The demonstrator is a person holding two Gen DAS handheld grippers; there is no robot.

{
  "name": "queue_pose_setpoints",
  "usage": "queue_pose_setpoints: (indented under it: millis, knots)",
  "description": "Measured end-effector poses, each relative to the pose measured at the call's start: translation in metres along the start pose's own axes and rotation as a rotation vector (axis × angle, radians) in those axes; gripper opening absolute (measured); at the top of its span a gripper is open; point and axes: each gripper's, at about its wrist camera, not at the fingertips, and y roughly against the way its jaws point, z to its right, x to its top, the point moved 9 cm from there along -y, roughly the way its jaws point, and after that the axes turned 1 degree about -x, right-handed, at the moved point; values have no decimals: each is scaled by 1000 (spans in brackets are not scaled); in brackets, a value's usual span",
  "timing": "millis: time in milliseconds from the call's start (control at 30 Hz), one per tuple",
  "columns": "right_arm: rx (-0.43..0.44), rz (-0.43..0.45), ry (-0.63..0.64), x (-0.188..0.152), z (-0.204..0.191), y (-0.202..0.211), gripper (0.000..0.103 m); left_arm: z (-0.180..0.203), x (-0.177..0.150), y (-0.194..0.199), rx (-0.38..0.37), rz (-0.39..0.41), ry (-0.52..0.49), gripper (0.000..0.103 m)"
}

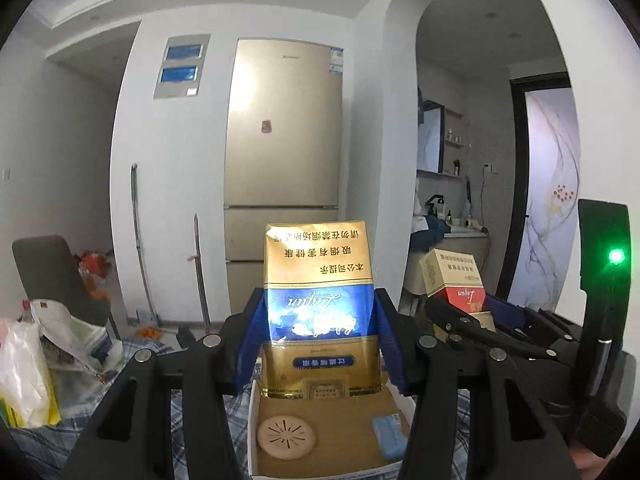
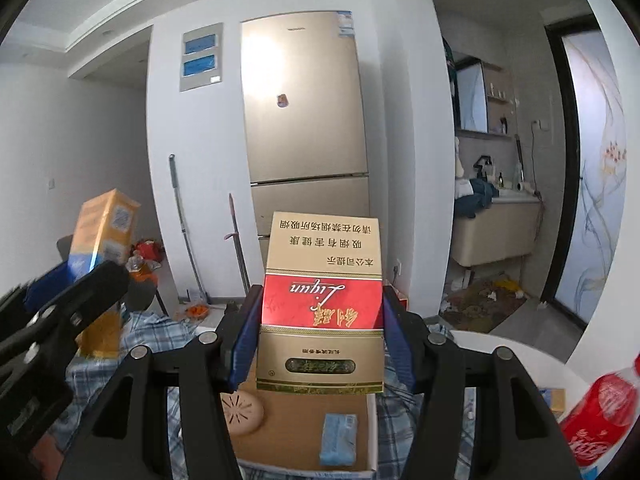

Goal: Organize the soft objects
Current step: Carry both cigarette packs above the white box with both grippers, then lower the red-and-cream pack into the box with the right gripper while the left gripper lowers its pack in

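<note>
My left gripper (image 1: 320, 312) is shut on a gold-and-blue cigarette pack (image 1: 320, 280), held upright with its print upside down. My right gripper (image 2: 322, 320) is shut on a gold-and-red cigarette pack (image 2: 324, 276), also upright. Both packs hang above a white-rimmed cardboard box (image 1: 280, 396) (image 2: 372, 436) on the plaid cloth. Inside the box lie a round beige perforated disc (image 1: 286, 436) (image 2: 242, 414) and a small light-blue packet (image 1: 388, 434) (image 2: 338, 438). The red pack (image 1: 456, 276) and right gripper show at the right of the left wrist view; the blue pack (image 2: 104, 236) shows at the left of the right wrist view.
A gold fridge (image 1: 284, 128) stands against the far wall, with a mop and a broom (image 1: 140, 240) leaning to its left. Plastic bags (image 1: 28, 376) and a chair (image 1: 48, 276) sit at the left. A red-labelled bottle (image 2: 600, 412) lies on a white round surface at the right.
</note>
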Motion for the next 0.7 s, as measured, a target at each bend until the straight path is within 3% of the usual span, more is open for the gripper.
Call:
queue_pose_setpoints:
  millis: [200,333,700]
  knots:
    - [27,-54,-20,-31,-3,-28,56,-12,-27,-30,7,-68,4,54]
    - [55,-130,54,-61,-12,-53,56,-21,-50,-51,44,-111,9,54]
    - [158,-437,17,-146,-29,-105,55,-74,-115,-103,67,-307,112,54]
